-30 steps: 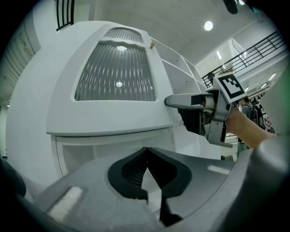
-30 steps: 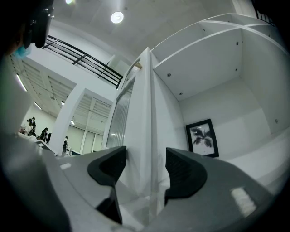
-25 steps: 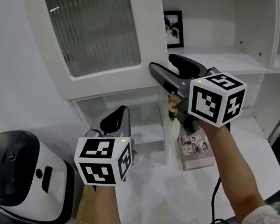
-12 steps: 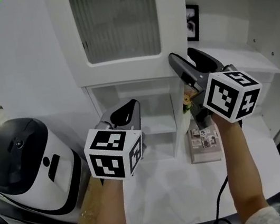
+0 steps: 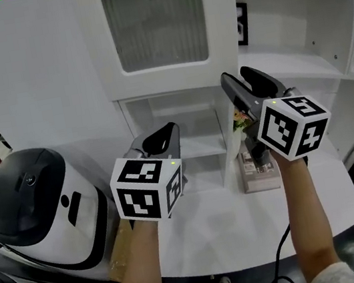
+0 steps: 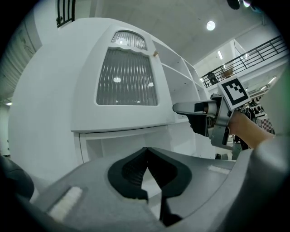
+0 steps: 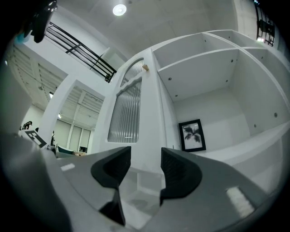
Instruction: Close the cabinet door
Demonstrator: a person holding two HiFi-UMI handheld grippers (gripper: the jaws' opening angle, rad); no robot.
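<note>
Your cabinet door point(image 5: 158, 32) stands swung out from the white cabinet point(image 5: 307, 74), so you're at the approach; next you likely press the door toward the shelves. Your right claw point(image 5: 239, 79) points roughly level at its edge, jaws apart, just closing, nothing pinched. Your left claw point(image 5: 162, 133) hangs lower, closed and empty.

The cabinet door point(image 5: 179, 76) is white (its pane point(image 5: 155, 19) ribbed grey), like the shelves point(image 5: 299, 63).

White open shelving point(image 5: 307, 70) stands at right, a framed picture point(image 7: 192, 135) inside. One round ceiling lamp point(image 7: 119, 9) lit. Black balcony railing point(image 7: 84, 50) runs overhead.
</note>
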